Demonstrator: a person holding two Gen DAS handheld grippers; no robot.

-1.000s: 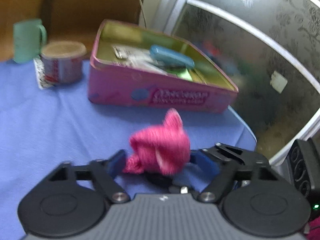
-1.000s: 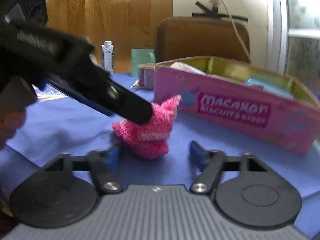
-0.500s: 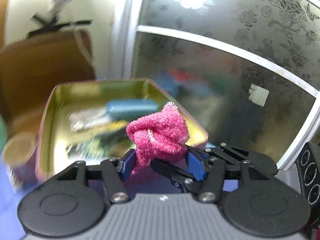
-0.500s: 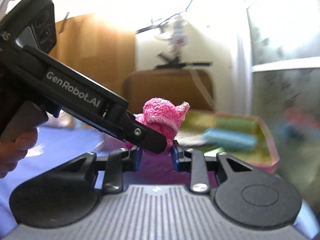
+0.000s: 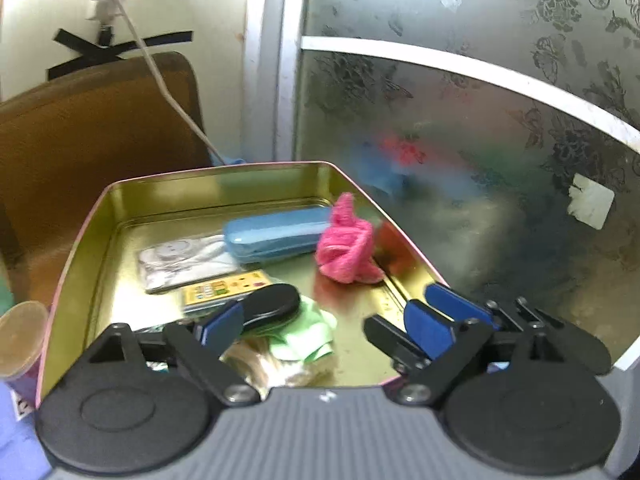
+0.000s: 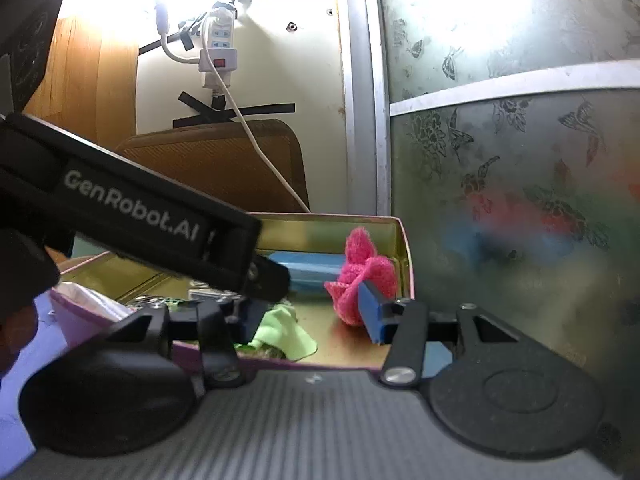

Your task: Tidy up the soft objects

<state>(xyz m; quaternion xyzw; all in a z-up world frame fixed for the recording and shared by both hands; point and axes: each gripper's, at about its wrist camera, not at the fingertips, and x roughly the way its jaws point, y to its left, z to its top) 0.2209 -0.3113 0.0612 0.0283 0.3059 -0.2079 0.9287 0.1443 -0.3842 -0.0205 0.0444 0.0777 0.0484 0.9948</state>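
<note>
Pink knitted cloth (image 5: 347,247) lies bunched inside the gold-lined tin (image 5: 100,232), by its right wall, just beside a blue case (image 5: 276,232) — free of both tools. Left tool (image 5: 324,322) hangs over the tin, jaws spreading, nothing between them. Right tool (image 6: 310,314) — jaws widening too — grips nothing, its blue pad in front of the cloth.

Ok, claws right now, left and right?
Left claw: opening, empty; pink knit piece lies in the tin.
Right claw: opening, empty.
</note>
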